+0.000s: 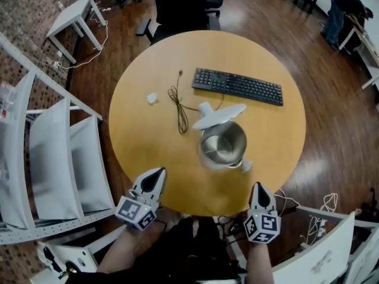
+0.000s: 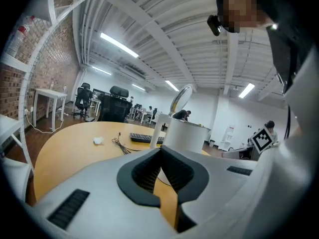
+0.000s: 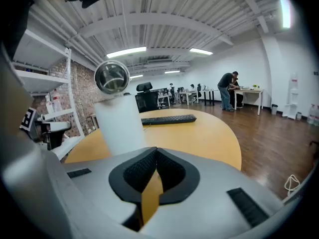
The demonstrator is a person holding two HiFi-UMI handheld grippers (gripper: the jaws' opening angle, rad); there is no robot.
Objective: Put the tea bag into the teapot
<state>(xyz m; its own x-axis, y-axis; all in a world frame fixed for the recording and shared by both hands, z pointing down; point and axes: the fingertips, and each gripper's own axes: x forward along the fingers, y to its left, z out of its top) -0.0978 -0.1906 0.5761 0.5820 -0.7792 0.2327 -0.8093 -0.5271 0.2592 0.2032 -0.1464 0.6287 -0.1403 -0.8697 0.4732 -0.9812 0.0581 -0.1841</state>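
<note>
Well, I'm standing at a round wooden table on a dark plank floor. White shelving is on my left, a small white desk stands beyond it, and black office chairs are at the far side. On the tabletop lie a black keyboard and a loose dark cable.

My left gripper hangs over the near edge of the table. Its jaws are pressed together, the dark pads meeting tip to tip on each other. My right gripper sits at the near edge too, jaws likewise squeezed shut pad against pad.

The tea bag lies flat on the table just left of the cable, well apart from both grippers and farther out than my left one. In the left gripper view it is a small white scrap to the left of my closed tips.

The teapot stands upright between the two grippers and farther out, nearer my right one. Its white lid is tipped open over the steel inside.
</note>
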